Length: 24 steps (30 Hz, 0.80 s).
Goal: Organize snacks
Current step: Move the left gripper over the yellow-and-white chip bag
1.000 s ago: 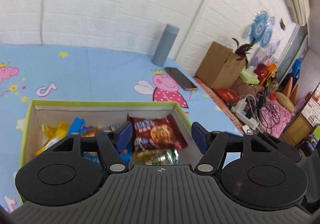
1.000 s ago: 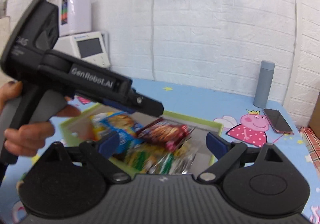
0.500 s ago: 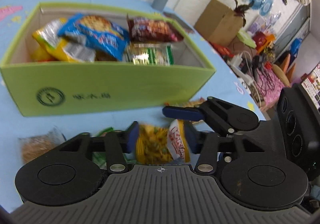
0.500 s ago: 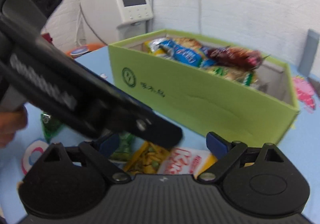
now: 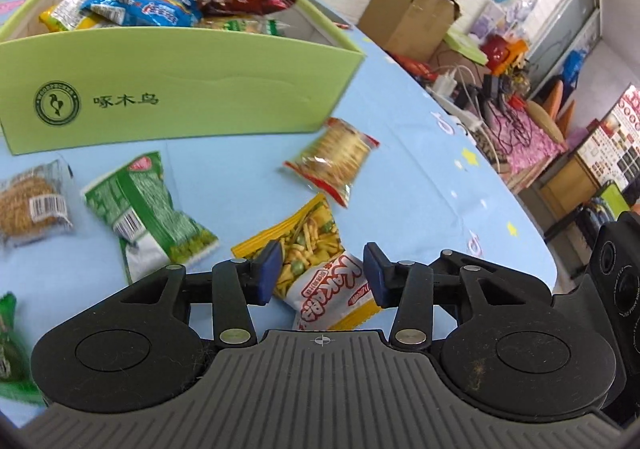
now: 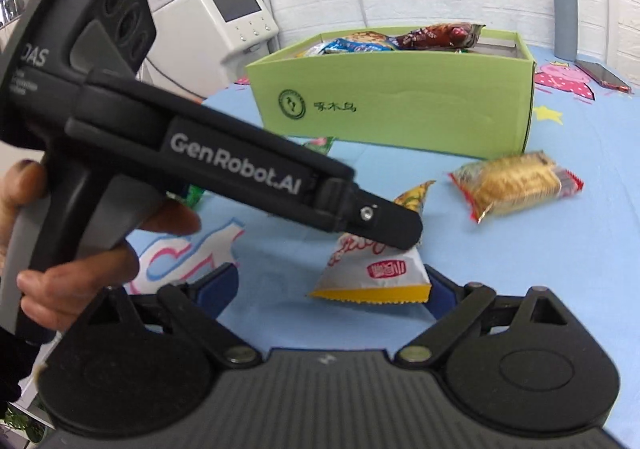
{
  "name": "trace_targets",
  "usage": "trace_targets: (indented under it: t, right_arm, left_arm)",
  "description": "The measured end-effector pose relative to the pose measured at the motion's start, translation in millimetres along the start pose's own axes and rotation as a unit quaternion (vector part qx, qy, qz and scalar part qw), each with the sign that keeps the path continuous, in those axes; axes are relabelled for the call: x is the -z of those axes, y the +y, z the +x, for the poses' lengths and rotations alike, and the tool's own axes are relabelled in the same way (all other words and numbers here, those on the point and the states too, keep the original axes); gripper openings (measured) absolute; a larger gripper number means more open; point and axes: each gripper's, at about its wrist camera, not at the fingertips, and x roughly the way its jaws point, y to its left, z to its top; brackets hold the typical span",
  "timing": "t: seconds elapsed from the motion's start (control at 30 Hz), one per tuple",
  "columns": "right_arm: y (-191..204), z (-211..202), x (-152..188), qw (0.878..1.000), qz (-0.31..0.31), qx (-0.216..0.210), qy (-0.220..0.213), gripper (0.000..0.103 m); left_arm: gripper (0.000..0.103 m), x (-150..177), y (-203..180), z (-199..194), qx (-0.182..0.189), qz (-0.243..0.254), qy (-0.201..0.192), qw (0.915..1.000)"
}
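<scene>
While the green box stands toward the back of the blue cartoon-printed desk with a heap of packets already piled inside, both tools hang low over the loose snacks in front of it. The left gripper straddles a yellow-and-white snack packet lying flat on the cloth; its blue pads sit either side of the packet and its jaws are opening, so it is released and nothing is pinched. From the other side, the right gripper is spread wide around the same packet's white, yellow-edged end, also loose and gripping nothing. A hand wraps the grey handle of the left tool, whose black arm crosses the right camera's picture and ends just over the packet. Just beyond it lies a clear, red-edged pack of round crackers, near the box's front corner. Off to the left a green packet rests on the desk, and beside that a clear pack with a brown cake. Behind the box stand a grey bottle and a phone, and a white machine with a screen sits against the brick wall.
</scene>
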Motion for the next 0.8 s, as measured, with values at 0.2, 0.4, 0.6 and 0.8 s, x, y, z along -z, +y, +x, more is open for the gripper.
trace_targets:
  t: [0.2,0.4,0.6,0.8]
  right_arm:
    - [10.1,-29.2,19.2,0.999,0.006,0.036,-0.027,0.093]
    - [4.2,-33.8,18.2,0.998,0.005,0.055,-0.037,0.093]
    - [6.1,-21.2,14.1,0.997,-0.006,0.065,-0.030,0.093]
    - [7.7,-25.1,17.7,0.996,-0.002,0.086,-0.031,0.093]
  left_arm:
    - [0.039,17.5,-6.7,-34.1,-0.020,-0.028,-0.057,0.9978]
    - [0.040,26.6,11.2,-30.7,-0.013,-0.084,-0.033,0.9958]
    - [0.040,15.8,14.5,-15.4,-0.033,-0.081,-0.018,0.9960]
    - [0.040,-21.5,13.4,8.0,-0.006,-0.052,-0.008,0.9986]
